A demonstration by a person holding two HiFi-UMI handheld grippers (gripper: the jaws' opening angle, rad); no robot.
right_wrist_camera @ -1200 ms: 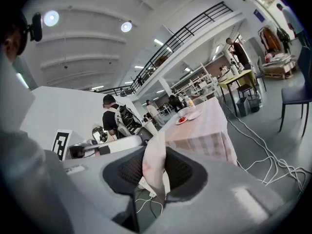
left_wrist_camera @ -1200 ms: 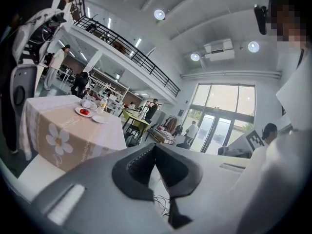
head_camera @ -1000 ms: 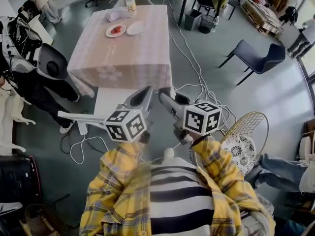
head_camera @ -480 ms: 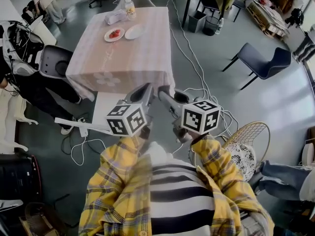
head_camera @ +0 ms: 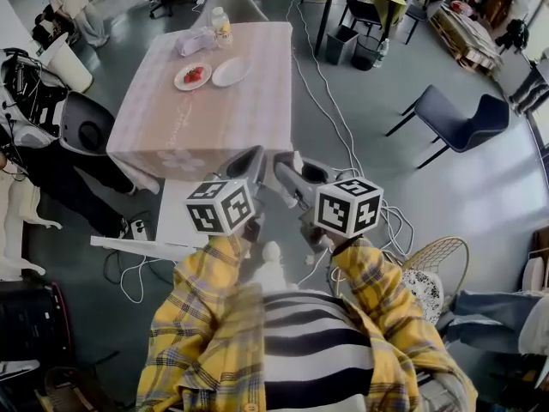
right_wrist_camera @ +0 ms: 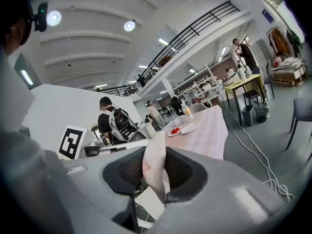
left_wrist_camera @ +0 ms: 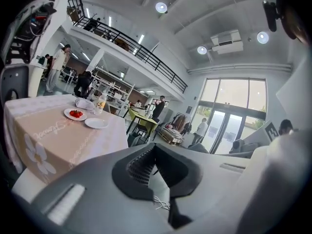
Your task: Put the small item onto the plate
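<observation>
A small pale, soft item (right_wrist_camera: 155, 172) is pinched between the pads of my right gripper (right_wrist_camera: 155, 152), which is shut on it; in the head view that gripper (head_camera: 288, 170) is held in front of the person's chest. My left gripper (head_camera: 249, 163) is beside it, and its jaws (left_wrist_camera: 155, 147) meet at the tips with nothing between them. Ahead stands a table with a pink cloth (head_camera: 214, 118). At its far end are an empty white plate (head_camera: 232, 71) and a plate of red strawberries (head_camera: 193, 76). Both plates also show in the right gripper view, the empty plate (right_wrist_camera: 189, 127) and the strawberry plate (right_wrist_camera: 174, 131).
A bottle (head_camera: 222, 26) and a crumpled bag (head_camera: 193, 41) stand behind the plates. A white board (head_camera: 184, 200) and cables (head_camera: 343, 136) lie on the floor before the table. A dark chair (head_camera: 455, 110) is at the right, a wire chair (head_camera: 433, 273) near right, people at the left.
The table has come closer and lower in the head view as the person moves toward it. Both grippers keep their pose, the right one still closed on the item.
</observation>
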